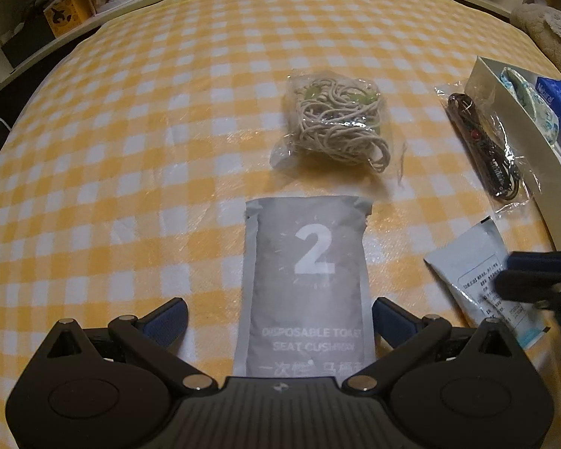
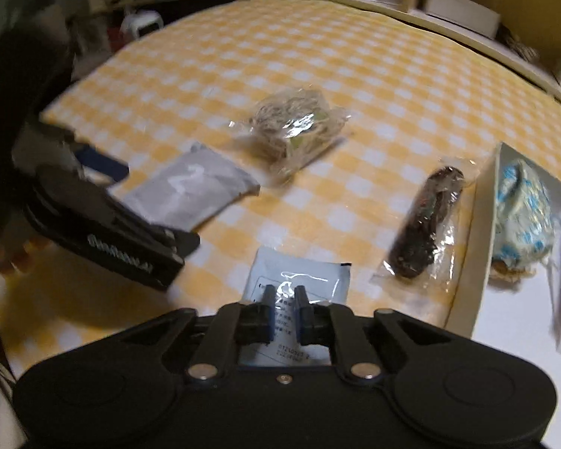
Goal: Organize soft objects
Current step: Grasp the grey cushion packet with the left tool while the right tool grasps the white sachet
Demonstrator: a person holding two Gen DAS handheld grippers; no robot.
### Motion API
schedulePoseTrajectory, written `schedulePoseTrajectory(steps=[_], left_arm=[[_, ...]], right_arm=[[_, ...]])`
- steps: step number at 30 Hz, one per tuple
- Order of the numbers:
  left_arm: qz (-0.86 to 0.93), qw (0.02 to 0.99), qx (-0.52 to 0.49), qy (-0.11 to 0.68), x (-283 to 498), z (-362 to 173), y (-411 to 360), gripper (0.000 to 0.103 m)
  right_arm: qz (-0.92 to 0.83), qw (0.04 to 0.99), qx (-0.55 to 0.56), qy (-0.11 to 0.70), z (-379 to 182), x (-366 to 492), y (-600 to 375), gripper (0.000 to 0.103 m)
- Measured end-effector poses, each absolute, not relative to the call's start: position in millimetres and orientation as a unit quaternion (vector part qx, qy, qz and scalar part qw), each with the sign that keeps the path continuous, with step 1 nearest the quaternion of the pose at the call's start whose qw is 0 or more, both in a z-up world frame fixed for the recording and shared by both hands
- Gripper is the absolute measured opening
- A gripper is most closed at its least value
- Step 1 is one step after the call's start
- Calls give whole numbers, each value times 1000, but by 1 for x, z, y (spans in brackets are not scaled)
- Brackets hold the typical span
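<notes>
Left hand-held gripper [image 1: 280, 312] has its jaws wide apart, one on each side of the grey packet [image 1: 306, 284] with a big 2 on it. That packet lies flat on the yellow checked desk [image 1: 131, 149]. Right hand-held gripper [image 2: 285, 293] is almost shut over the small white packet [image 2: 299, 280]; I cannot tell if it pinches it. At 12 o'clock from the grey packet sits a bag of string [image 1: 336, 119]. At 2 o'clock a dark bag [image 1: 484, 146] lies beside a box [image 1: 486, 86].
</notes>
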State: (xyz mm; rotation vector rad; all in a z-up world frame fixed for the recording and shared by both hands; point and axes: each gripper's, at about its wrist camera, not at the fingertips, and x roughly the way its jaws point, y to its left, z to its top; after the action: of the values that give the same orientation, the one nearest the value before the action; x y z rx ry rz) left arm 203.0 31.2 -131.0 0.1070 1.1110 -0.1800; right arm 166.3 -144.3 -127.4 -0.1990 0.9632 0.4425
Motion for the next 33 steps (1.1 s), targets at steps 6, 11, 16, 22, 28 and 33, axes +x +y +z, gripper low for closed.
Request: schedulePoseTrajectory(steps=[6, 11, 16, 22, 28, 33], left_arm=[[-78, 846, 49, 525, 200, -131, 26, 103], [-98, 846, 49, 522, 210, -135, 23, 103], [-109, 840, 60, 528, 212, -134, 25, 94], [-115, 848, 73, 513, 213, -127, 20, 79], [-121, 845, 78, 514, 209, -121, 14, 64], [-125, 846, 81, 511, 196, -118, 13, 60]], right_arm=[[160, 874, 0, 458, -114, 157, -167, 40], [148, 863, -7, 482, -127, 155, -159, 64], [145, 855, -33, 496, -136, 153, -150, 70], [125, 859, -34, 496, -142, 155, -146, 72], [123, 857, -22, 501, -148, 161, -149, 74], [118, 854, 41, 505, -145, 163, -161, 70]])
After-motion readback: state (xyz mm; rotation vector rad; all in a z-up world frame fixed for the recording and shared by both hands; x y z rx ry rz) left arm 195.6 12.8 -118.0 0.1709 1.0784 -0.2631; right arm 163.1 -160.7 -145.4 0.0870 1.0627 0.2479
